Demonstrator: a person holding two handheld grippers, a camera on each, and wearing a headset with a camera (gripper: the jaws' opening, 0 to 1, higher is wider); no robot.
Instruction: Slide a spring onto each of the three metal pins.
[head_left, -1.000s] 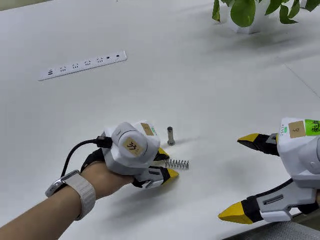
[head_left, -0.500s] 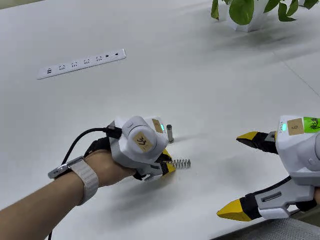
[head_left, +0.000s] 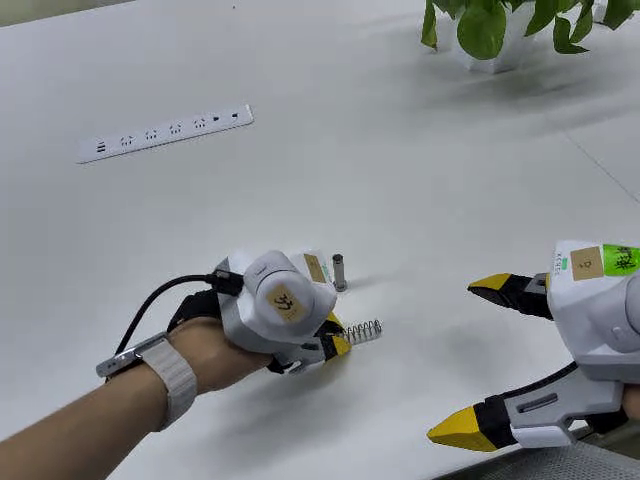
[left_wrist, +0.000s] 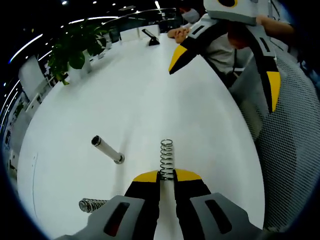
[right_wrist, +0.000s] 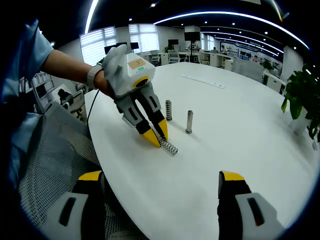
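**Spring (left_wrist: 166, 157) gripped; one of three done**

Left gripper (left_wrist: 166, 176) jaws closed on the spring's near end, low over the table (head_left: 400, 150), near the bare pin (left_wrist: 107, 149). Sprung pin (right_wrist: 168, 110) stands finished close by. Right gripper (right_wrist: 161, 176) jaws wide, empty, well apart. Bare pin still to fill.

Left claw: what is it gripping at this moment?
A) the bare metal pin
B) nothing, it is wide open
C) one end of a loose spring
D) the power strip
C: in the left gripper view the left claw is shut on the near end of the spring, which sticks out ahead of the yellow tips. The bare pin stands apart to one side, untouched.
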